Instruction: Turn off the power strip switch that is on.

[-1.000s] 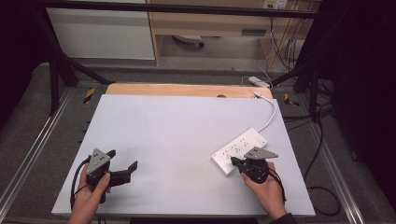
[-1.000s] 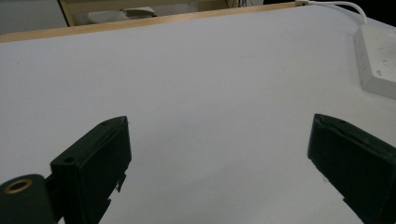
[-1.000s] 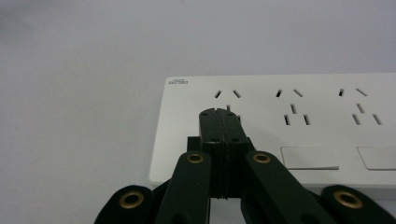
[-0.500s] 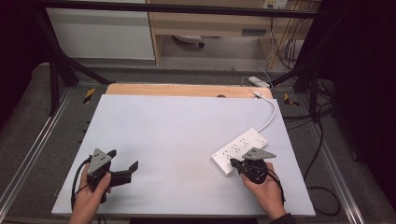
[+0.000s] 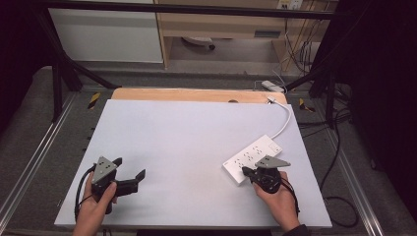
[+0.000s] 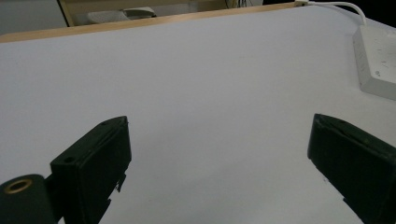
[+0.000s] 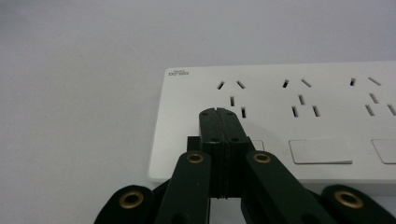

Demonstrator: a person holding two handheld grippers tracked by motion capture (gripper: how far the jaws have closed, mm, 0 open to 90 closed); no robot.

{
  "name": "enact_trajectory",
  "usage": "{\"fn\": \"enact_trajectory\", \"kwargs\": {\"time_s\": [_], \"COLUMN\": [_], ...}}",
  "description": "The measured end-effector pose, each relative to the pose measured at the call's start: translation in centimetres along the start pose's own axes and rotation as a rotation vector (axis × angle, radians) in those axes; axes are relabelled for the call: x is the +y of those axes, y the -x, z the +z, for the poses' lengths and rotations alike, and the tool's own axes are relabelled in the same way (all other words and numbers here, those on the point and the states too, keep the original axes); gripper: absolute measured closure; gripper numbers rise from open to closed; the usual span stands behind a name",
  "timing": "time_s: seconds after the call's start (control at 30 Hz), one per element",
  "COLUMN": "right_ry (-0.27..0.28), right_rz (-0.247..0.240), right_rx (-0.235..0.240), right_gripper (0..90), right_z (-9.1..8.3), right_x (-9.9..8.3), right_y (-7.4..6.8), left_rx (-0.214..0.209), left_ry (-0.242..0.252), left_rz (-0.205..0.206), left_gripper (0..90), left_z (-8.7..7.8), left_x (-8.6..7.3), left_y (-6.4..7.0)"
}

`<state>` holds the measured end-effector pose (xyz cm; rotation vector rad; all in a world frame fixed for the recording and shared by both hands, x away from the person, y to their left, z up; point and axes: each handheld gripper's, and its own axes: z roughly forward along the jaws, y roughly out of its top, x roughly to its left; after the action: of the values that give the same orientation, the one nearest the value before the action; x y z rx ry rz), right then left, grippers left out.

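Note:
A white power strip (image 5: 252, 156) lies on the right side of the white table top (image 5: 187, 142), and its white cable (image 5: 284, 120) runs off the far edge. My right gripper (image 5: 245, 172) is shut with nothing between its jaws. In the right gripper view its tips (image 7: 222, 113) sit over the near end of the power strip (image 7: 327, 102), by the first socket and a switch button; I cannot tell whether they touch. My left gripper (image 5: 131, 168) is open and empty above the table's near left part. In the left gripper view its jaws (image 6: 219, 123) stand wide apart, with the power strip (image 6: 379, 60) far right.
A wooden strip (image 5: 187, 95) borders the table's far edge. Metal rails (image 5: 29, 167) run along both sides, and loose cables (image 5: 339, 196) lie on the floor to the right. Furniture stands behind the table.

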<state>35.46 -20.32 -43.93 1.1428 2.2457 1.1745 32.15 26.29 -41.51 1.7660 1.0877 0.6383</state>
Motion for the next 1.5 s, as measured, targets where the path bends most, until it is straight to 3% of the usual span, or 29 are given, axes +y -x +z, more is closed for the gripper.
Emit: {"fn": "enact_trajectory", "kwargs": {"time_s": [1.5], "right_ry": [-0.009], "right_rz": [-0.003], "right_rx": [0.001], "right_gripper": [90.0], "right_z": [0.16], "right_x": [-0.14], "right_y": [-0.15], "left_rx": [-0.002], "left_ry": [-0.014], "left_rz": [0.008], "left_gripper": [6.3], "left_z": [0.06], "left_x": [-0.14], "left_y": [0.08]}}
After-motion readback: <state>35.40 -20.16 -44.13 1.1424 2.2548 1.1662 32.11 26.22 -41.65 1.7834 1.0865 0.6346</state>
